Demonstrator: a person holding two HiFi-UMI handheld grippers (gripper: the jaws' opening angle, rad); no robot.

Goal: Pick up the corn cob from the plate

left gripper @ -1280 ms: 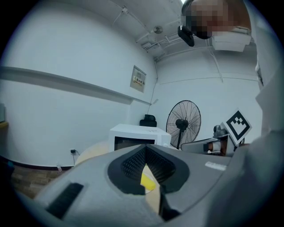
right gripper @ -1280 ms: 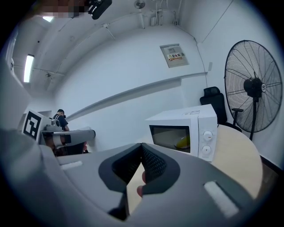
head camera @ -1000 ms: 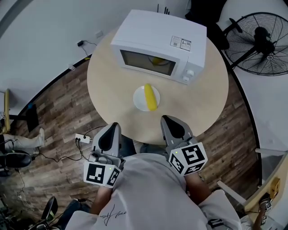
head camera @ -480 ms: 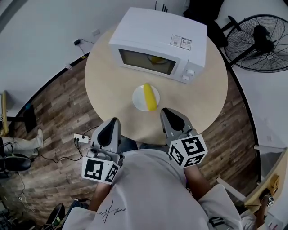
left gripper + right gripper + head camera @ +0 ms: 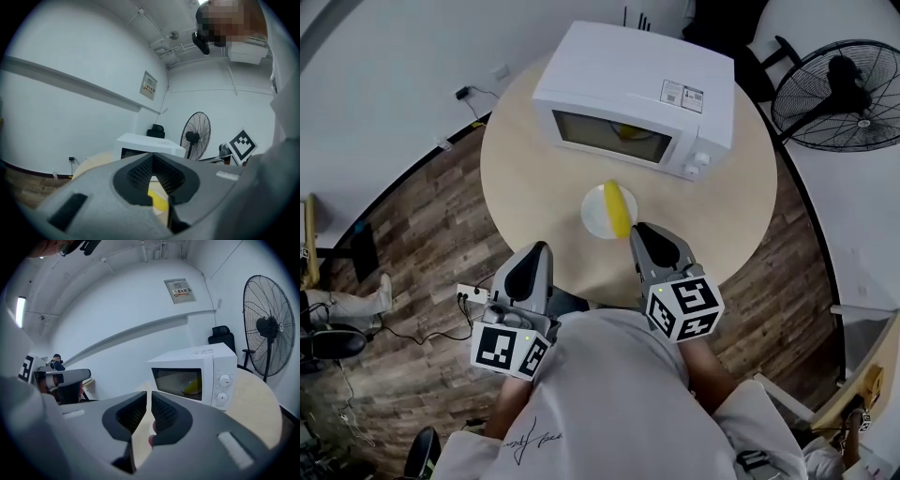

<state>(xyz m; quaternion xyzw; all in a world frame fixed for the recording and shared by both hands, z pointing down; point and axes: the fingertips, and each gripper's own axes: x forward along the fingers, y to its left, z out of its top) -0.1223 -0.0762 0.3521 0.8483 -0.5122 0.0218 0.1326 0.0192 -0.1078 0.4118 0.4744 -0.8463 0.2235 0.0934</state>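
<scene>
A yellow corn cob (image 5: 617, 208) lies on a small white plate (image 5: 594, 217) on the round table, just in front of the microwave. My right gripper (image 5: 640, 232) hovers at the plate's near right edge, close to the cob's near end. Its jaws (image 5: 149, 397) are opening, with a thin gap and nothing between them. My left gripper (image 5: 535, 253) stays over the table's near edge, left of the plate. Its jaw tips (image 5: 153, 158) meet with nothing held. A bit of the corn cob (image 5: 158, 201) shows below them.
A white microwave (image 5: 633, 98) stands at the back of the round wooden table (image 5: 520, 159), door shut, with something yellow (image 5: 192, 386) inside. A black standing fan (image 5: 839, 94) is at the right. A power strip and cables (image 5: 473, 292) lie on the wooden floor at the left.
Both grippers have moved forward towards the plate. The right one has reached the plate's near edge, and its jaws have parted slightly.
</scene>
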